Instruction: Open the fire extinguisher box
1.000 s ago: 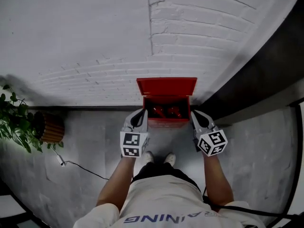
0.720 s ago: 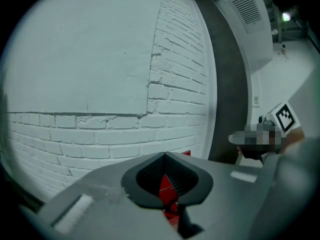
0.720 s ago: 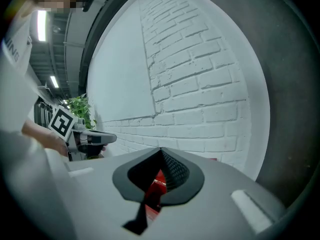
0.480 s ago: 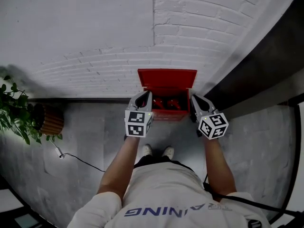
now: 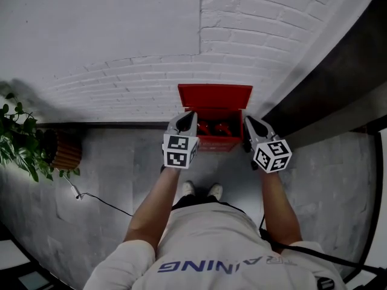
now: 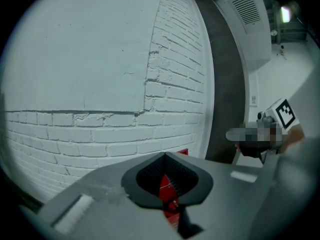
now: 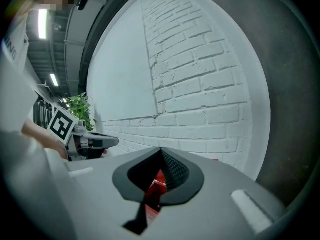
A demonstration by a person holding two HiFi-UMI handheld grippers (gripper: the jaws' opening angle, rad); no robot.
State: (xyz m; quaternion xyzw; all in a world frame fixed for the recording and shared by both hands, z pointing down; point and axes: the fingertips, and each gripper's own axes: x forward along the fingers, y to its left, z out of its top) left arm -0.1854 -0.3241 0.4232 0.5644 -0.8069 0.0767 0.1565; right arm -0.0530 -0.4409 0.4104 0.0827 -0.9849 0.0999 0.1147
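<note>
- Both grippers have climbed toward the box [image 5: 214, 94] since a second ago. The left gripper [image 5: 188, 118] went up and rightward, and the right gripper [image 5: 250, 124] went up less.
- One plant [image 5: 18, 147] in one pot [image 5: 63, 161] stands far left by the wall [image 5: 121, 47].
- One cable [image 5: 103, 205] trails over the floor [image 5: 338, 180] beside the pot.
- Of the two grippers, each with one marker cube, the left sits just left of the box. Its jaws are pressed together and hold nothing.
- The one red box stands on the floor against the brick wall, between the grippers. Its lid is raised back against the bricks. Red shapes lie inside, but how many I cannot tell.
- The right gripper is just right of the box. Its jaws also meet at the tips and are empty.
- Two shoes [image 5: 188, 190] show below the box.
- Only the head view shows the pot, cable, shoes and the whole box.
- Only the left gripper view shows a vent [image 6: 247, 6], high at right. Of the box it gives just a red sliver past the jaws.
- Only the right gripper view shows ceiling lights [image 7: 42, 24].
</note>
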